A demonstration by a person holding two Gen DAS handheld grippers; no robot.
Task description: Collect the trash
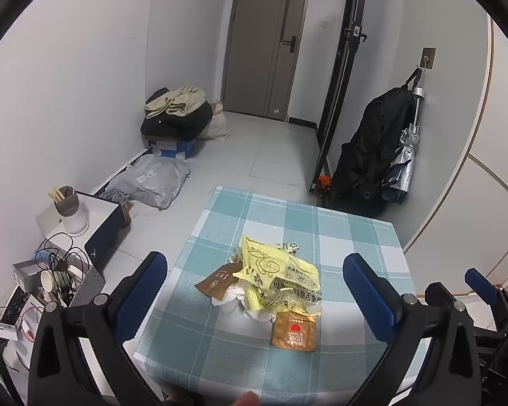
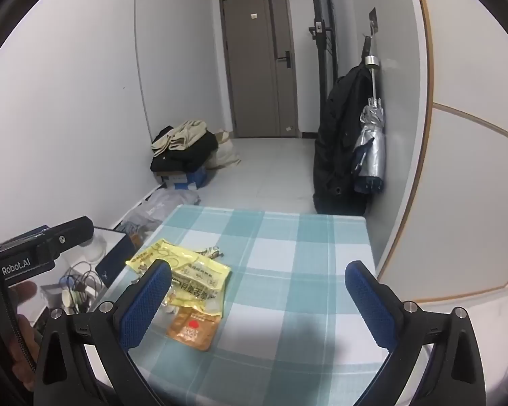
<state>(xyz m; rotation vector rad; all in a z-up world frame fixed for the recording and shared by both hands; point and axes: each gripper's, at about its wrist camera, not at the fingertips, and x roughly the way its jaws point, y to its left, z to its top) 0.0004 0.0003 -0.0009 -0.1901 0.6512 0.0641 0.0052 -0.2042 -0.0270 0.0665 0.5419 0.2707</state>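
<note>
Left gripper (image 1: 254, 297): jaws wide apart, nothing between the pads, tilted down over the checked tablecloth (image 1: 348, 237).

Trash pile, just ahead of and between its fingers: yellow printed wrapper (image 1: 274, 267), brown sachet (image 1: 216, 279), crumpled white tissue (image 1: 232, 301), orange sauce packet (image 1: 294, 333) nearest.

Right gripper (image 2: 257, 299): jaws wide apart, empty; pile lies ahead, by its left finger (image 2: 145, 301).

The yellow wrapper (image 2: 189, 275) lies partly hidden behind the right gripper's (image 2: 257, 291) left finger; its print is illegible
</note>
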